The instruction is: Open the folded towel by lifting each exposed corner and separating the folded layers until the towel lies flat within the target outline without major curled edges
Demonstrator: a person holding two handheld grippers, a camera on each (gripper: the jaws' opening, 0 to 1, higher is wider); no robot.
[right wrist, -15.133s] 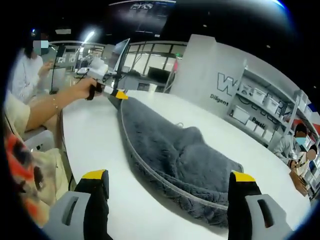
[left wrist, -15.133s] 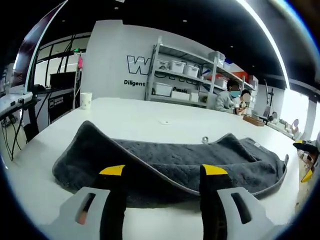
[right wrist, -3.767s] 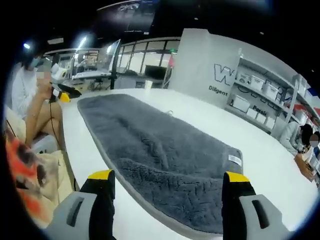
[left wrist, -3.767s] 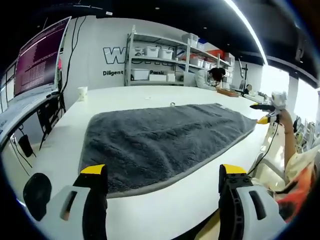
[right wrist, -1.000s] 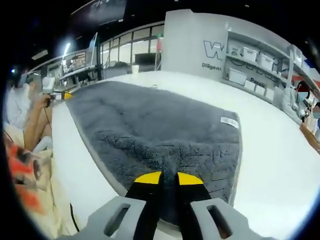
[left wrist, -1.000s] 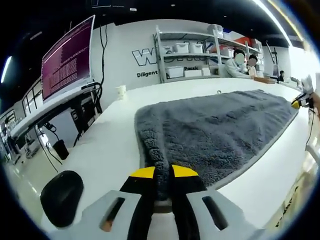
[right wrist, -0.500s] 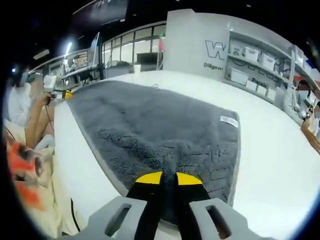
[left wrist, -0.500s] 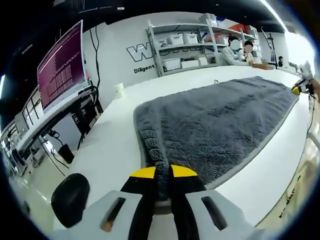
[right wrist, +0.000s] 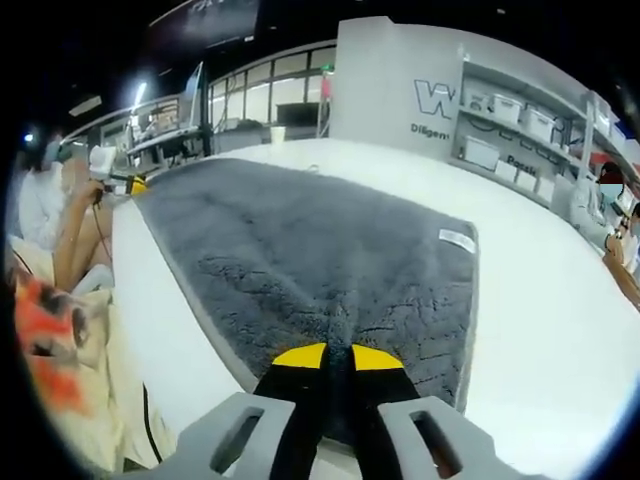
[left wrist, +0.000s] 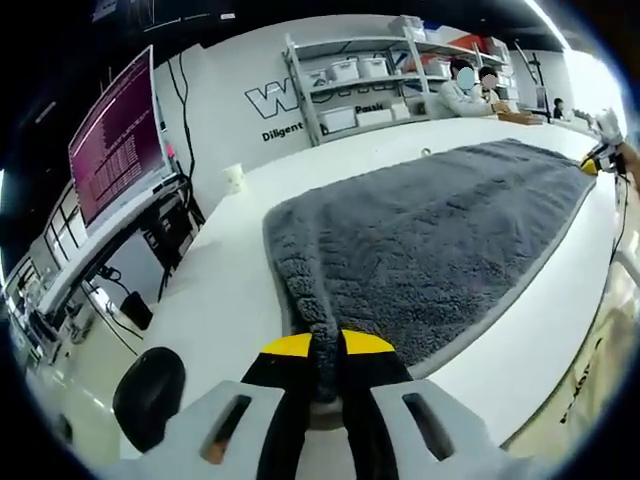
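The dark grey plush towel point(left wrist: 430, 235) with a lighter grey bound hem lies spread over the white tabletop point(left wrist: 225, 290), filling the centre and right of the left gripper view. The left gripper point(left wrist: 327, 345), at bottom centre, has its yellow-tipped jaws pinched together on the towel's near edge, where the pile bunches into a ridge. In the right gripper view the right gripper point(right wrist: 325, 357) likewise clamps the hem at bottom centre. A white sewn label point(right wrist: 458, 240) sits near the towel's right edge. Bare tabletop borders the towel.
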